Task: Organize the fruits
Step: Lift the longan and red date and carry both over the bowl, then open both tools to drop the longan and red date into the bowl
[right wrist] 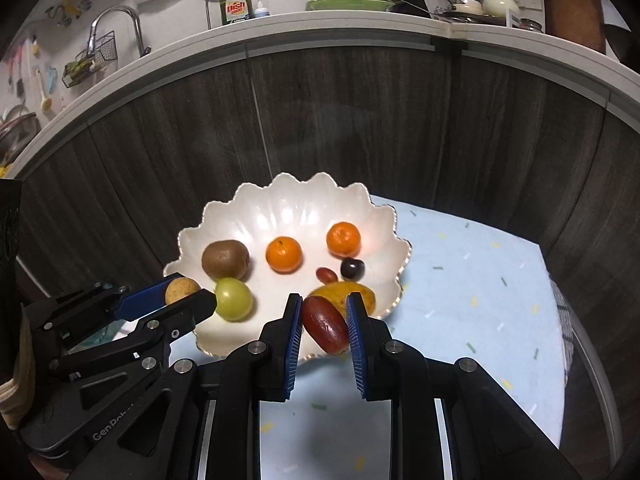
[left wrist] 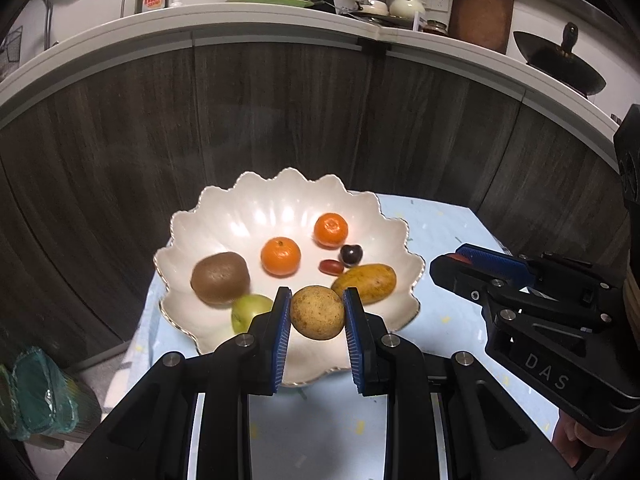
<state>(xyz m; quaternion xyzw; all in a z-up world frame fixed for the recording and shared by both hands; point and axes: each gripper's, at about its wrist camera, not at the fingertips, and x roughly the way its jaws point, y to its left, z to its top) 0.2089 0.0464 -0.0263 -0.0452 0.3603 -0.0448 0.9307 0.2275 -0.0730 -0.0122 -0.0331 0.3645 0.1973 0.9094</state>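
While both tongs grip fruit, the bowl (left wrist: 384, 216) holds kiwi (left wrist: 219, 278), oranges

You can read "Dish" on the green soap bottle (right wrist: 236, 7), "DAS" on the right gripper (left wrist: 466, 258), and "GenRob" on the left gripper (right wrist: 182, 294).

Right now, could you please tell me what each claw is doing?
Left claw: closed on the round tan fruit.
Right claw: closed on the dark red fruit.
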